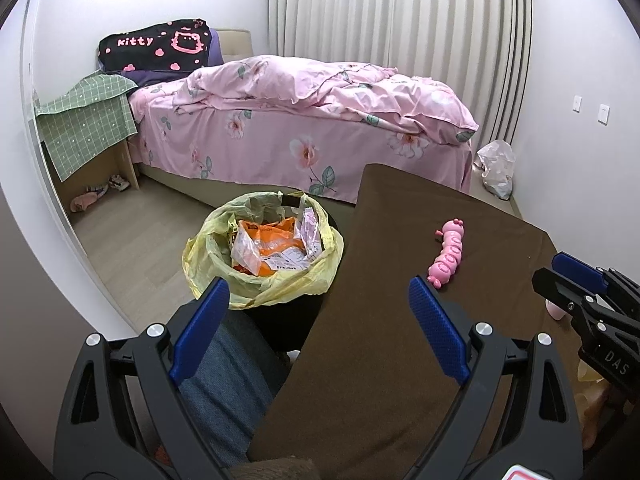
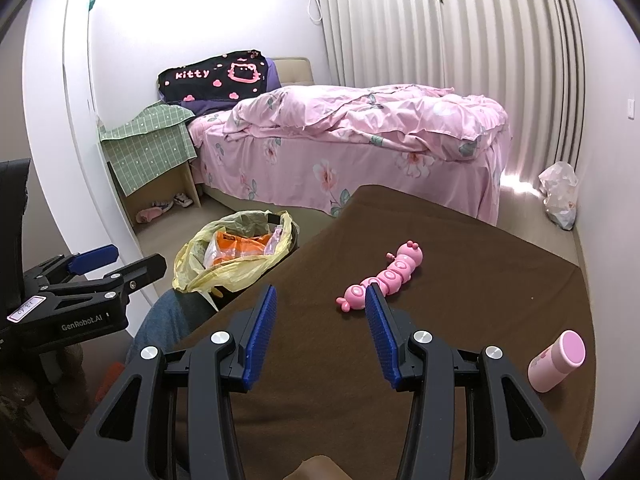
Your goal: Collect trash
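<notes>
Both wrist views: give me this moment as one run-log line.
left gripper: open, empty | right gripper: open, empty | bin: holds wrappers | table: caterpillar toy, pink cup

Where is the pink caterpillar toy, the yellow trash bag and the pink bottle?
pink caterpillar toy [image 2: 384, 278]: right wrist view, middle body segment.
yellow trash bag [image 1: 208, 250]: left wrist view, left rim.
pink bottle [image 2: 554, 362]: right wrist view, its side.

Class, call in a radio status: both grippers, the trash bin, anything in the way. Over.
Left gripper open, empty. Right gripper open, empty. Trash bin, yellow liner, wrappers inside, beside brown table. Pink caterpillar toy and pink cup on table. Over.
</notes>
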